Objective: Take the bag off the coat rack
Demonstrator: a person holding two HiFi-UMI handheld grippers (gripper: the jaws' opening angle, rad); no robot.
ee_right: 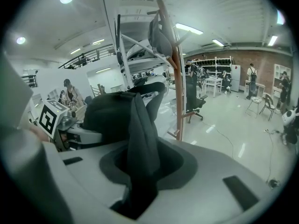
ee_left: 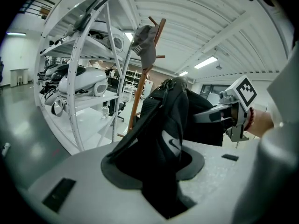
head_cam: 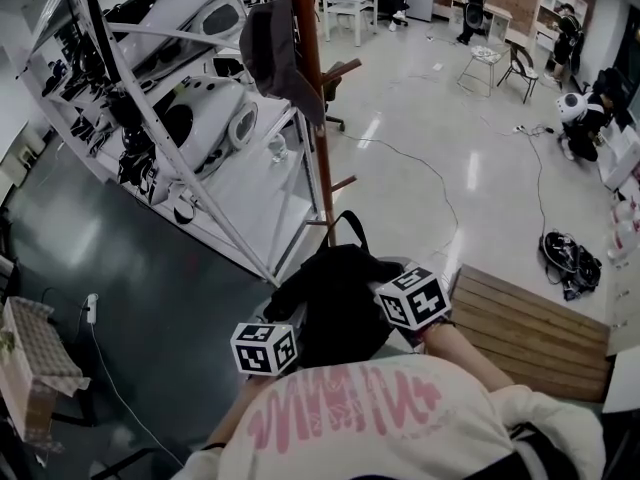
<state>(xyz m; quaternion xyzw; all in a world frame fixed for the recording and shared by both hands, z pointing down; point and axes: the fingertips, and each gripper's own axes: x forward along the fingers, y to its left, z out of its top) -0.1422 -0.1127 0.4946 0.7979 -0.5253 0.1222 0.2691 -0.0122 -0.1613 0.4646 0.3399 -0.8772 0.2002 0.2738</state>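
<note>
Each gripper view shows what the head view hides: the left gripper (ee_left: 160,178) and right gripper (ee_right: 139,181), jaws narrowly parted, pinch the bag's (head_cam: 335,303) black fabric. Beyond stands the rack (head_cam: 312,98), a cap (head_cam: 268,48) hanging above.

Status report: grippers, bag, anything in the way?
Left gripper and right gripper both shut on black fabric bag. Bag beside brown wooden coat rack, seemingly off its pegs. Nothing fouling seen.
</note>
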